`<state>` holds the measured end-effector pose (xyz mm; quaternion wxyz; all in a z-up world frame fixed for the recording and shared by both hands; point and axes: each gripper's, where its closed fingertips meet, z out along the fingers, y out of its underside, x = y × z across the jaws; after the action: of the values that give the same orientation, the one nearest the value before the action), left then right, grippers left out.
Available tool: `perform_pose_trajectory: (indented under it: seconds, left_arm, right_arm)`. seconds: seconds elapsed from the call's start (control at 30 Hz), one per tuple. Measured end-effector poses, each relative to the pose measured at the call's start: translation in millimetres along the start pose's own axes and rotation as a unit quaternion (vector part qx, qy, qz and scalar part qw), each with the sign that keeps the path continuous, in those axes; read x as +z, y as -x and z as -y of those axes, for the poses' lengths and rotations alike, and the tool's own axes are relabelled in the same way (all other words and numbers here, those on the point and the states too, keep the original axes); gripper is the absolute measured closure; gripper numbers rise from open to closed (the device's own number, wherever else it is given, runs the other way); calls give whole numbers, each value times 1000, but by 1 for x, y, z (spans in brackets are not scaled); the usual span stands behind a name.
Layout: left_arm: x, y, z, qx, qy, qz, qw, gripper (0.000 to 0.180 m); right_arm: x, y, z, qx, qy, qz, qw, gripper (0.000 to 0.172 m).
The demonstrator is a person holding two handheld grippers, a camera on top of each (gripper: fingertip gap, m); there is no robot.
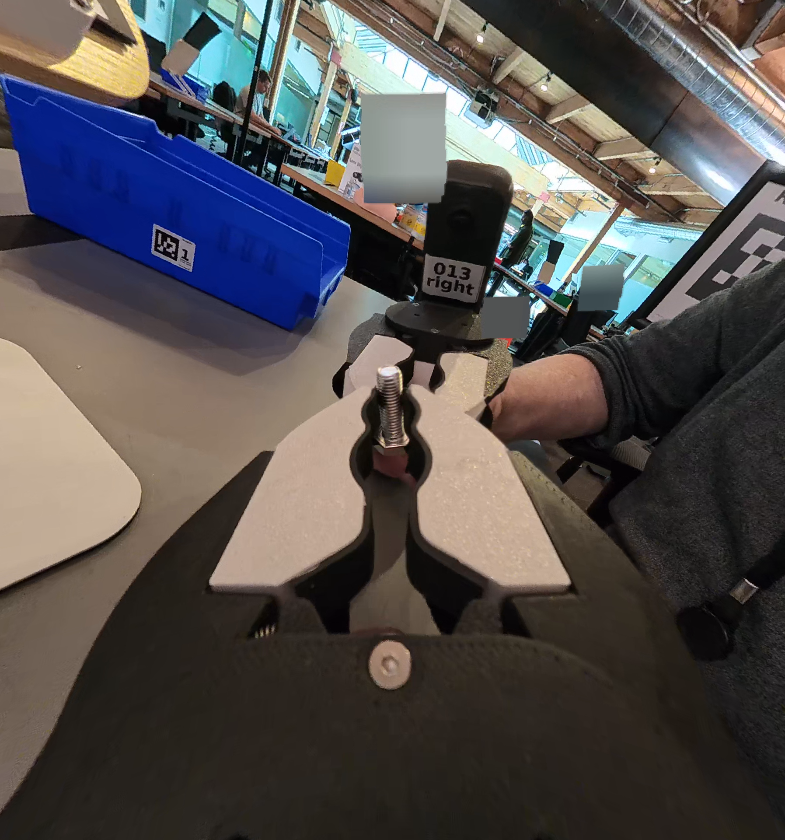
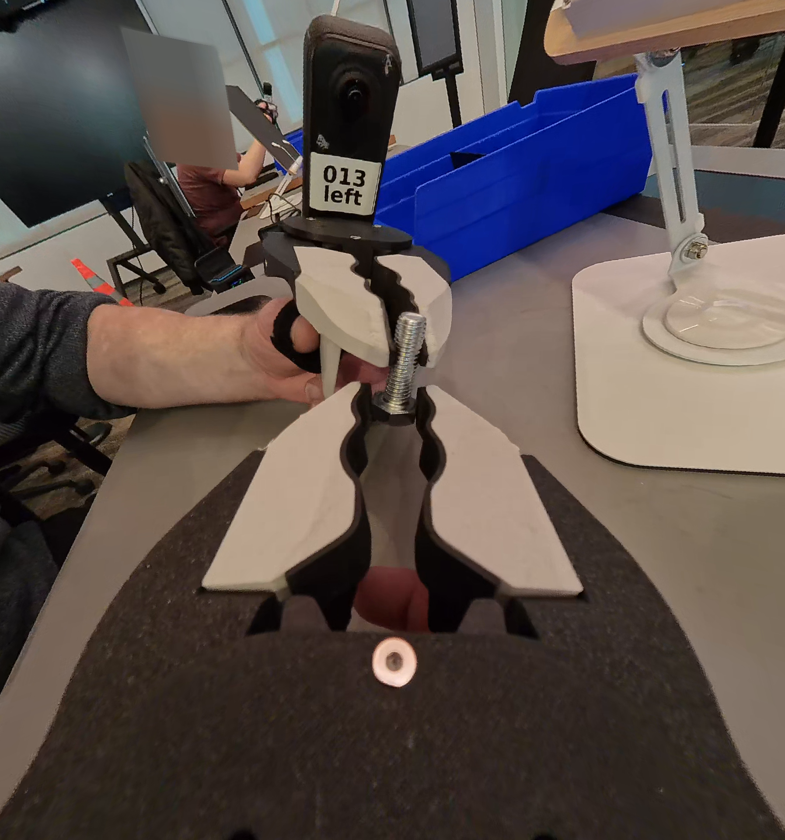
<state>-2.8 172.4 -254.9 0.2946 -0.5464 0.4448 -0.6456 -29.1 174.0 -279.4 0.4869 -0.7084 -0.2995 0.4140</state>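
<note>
Facing each other above the grey counter (image 2: 517,363), both grippers meet on one upright silver bolt (image 2: 404,359). Left gripper (image 1: 390,409): clamped on the threaded shank. Right gripper (image 2: 392,409): closed on the hex head at the lower end. The bolt sits near the counter's front edge. Behind it stands a blue bin (image 2: 540,172); beside it, a white base plate (image 2: 699,386). Open counter surface separates the bolt from both.
</note>
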Motion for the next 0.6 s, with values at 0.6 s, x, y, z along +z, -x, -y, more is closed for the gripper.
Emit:
perform_pose_trajectory:
  seconds: [0.6]
  left_arm:
    - [4,-3,-4,0,3,2,1000,171]
  right_arm:
    - [-2,4,-1,-3,0,14,1000,153]
